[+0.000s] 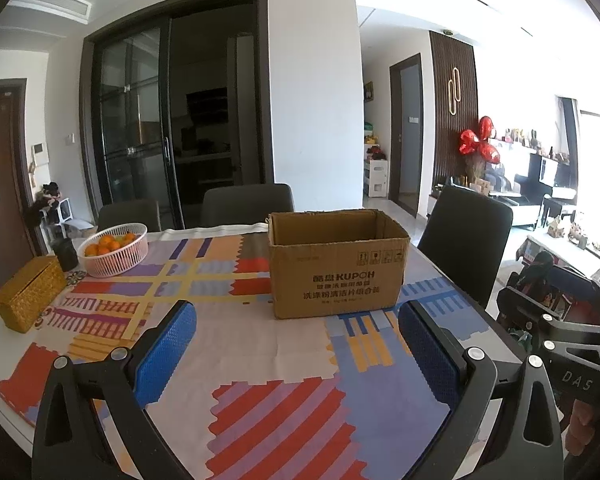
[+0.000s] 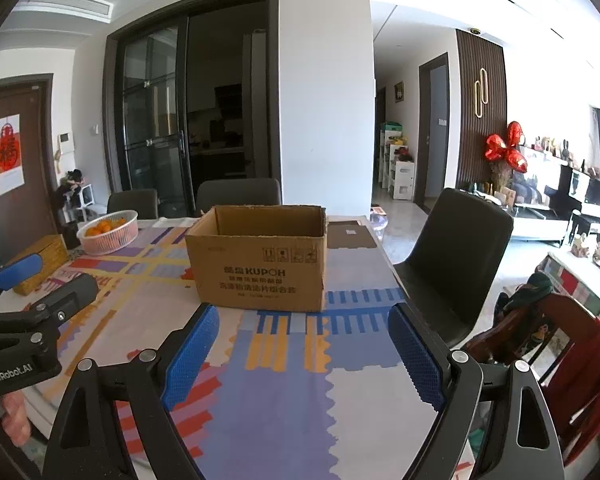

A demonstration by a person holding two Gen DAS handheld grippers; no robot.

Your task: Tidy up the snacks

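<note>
The cardboard box (image 1: 338,264) stands upright on the patterned cloth (image 1: 260,360) covering the surface, flaps open at the top, printed face toward both cameras. Its interior floor is hidden from both views, so whether snacks lie inside cannot be told. No loose snack packets show anywhere on the cloth. The left gripper (image 1: 298,354) hovers low over the near part of the surface with its fingers spread wide and nothing between them; the right gripper (image 2: 304,354) hovers likewise, fingers apart and empty. A pink basket of oranges (image 1: 113,249) and a woven tissue box (image 1: 30,292) sit well apart at the far left, near a dark cup (image 1: 65,253). Judgement: the scene fits either a point where snacks have yet to be brought to the box, or one where they already rest inside out of sight. The pictures do not settle which, so no particular move can be prescribed beyond keeping both grippers clear of the box walls.
</note>
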